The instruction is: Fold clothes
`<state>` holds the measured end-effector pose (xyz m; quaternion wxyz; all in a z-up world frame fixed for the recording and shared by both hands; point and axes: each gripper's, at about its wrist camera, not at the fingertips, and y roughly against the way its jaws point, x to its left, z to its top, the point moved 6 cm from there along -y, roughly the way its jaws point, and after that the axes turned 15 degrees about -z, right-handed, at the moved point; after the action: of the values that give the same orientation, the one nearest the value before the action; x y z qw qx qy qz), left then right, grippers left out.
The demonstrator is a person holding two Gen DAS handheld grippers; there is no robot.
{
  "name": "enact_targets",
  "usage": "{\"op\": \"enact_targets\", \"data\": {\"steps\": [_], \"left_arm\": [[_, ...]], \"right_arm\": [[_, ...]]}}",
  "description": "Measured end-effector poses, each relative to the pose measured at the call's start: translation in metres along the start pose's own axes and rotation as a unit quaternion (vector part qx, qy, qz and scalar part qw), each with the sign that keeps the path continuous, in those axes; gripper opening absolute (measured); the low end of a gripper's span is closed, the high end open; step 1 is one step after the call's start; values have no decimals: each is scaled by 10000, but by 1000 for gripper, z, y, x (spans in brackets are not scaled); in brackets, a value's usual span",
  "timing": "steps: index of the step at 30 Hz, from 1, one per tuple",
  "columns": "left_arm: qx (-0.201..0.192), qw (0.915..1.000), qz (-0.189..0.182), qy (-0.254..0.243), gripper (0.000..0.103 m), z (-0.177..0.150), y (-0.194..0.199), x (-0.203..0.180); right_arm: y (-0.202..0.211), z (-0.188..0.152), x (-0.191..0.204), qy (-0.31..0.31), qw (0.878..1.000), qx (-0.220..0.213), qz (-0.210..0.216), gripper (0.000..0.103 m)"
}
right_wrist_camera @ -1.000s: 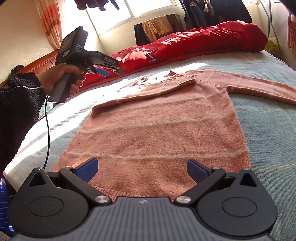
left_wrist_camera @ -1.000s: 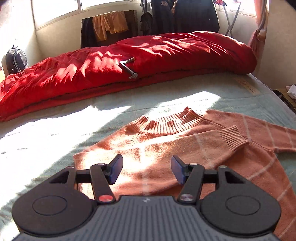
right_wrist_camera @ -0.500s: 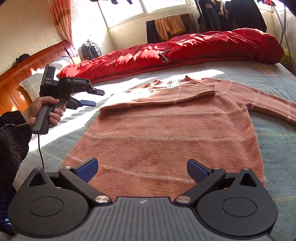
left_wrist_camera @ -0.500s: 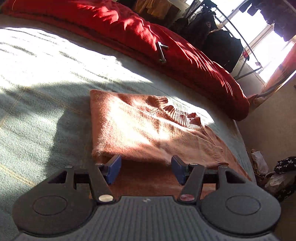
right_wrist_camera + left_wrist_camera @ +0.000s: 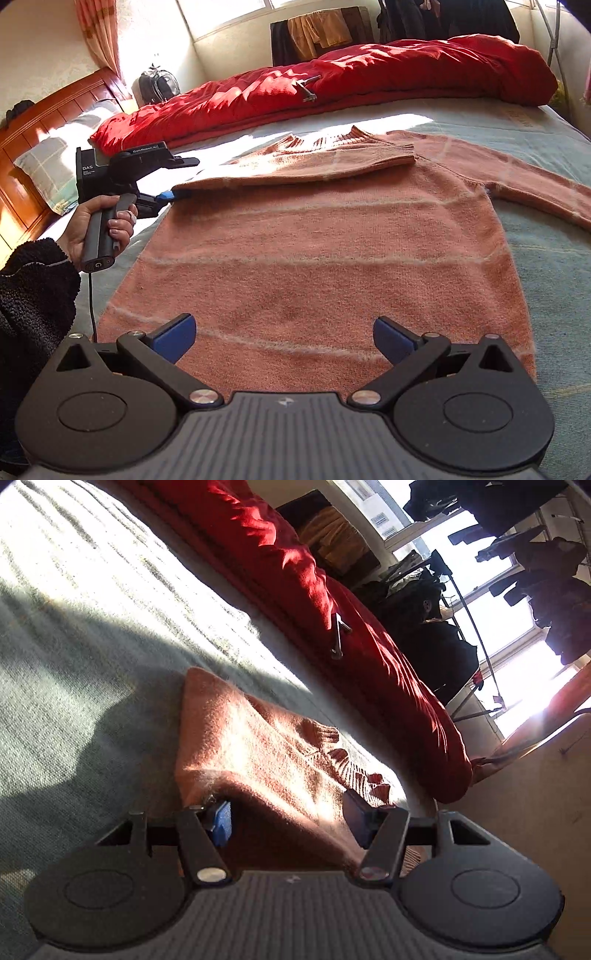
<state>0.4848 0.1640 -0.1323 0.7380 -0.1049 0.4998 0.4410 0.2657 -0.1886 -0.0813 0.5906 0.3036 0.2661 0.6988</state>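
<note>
A bedroom is shown in strong sun, with folding under way on a grey-green bedsheet [image 5: 546,266]. At far left, the left gripper [image 5: 173,177] is held in a person's hand [image 5: 101,225], a dark fleecy sleeve [image 5: 33,295] below it; its jaws are spread, the fold at the sweater's shoulder lying between the blue pads, the lower one touching the cloth. No clench is seen, so the cloth is judged not yet held.

At centre, the salmon-pink sweater [image 5: 325,251] is spread flat on the bed, hem nearest the right camera, collar [image 5: 325,140] toward a red quilt [image 5: 369,88]. One sleeve is already folded across the chest, its ribbed cuff [image 5: 399,153] resting just below the collar. In the foreground the right gripper [image 5: 284,336] is seen released, jaws wide, hovering above the hem.

At right, the other sleeve [image 5: 539,188] is stretched out toward the bed's edge.

Trouble is judged likeliest at the left shoulder: if only the top layer is pinched, the folded sleeve could be dragged off the chest. With the hem left unpinned, the body could also be pulled askew.
</note>
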Motion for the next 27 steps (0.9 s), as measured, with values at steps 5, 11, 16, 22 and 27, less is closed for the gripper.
{"op": "enact_targets", "data": {"steps": [5, 11, 16, 22, 27], "left_arm": [[415, 9974, 500, -312, 60, -10, -9, 7], [450, 9907, 840, -969, 44, -19, -1, 8], [589, 9928, 745, -730, 44, -21, 18, 4], [596, 9936, 705, -654, 62, -7, 6, 7], [609, 9936, 737, -600, 62, 4, -12, 15]], "right_arm": [[-6, -5, 3, 37, 10000, 86, -6, 103], [-6, -7, 0, 52, 9999, 92, -90, 103], [1, -3, -9, 41, 9998, -24, -213, 103], [5, 3, -8, 42, 9997, -154, -162, 103], [6, 6, -4, 55, 9998, -197, -30, 103]]}}
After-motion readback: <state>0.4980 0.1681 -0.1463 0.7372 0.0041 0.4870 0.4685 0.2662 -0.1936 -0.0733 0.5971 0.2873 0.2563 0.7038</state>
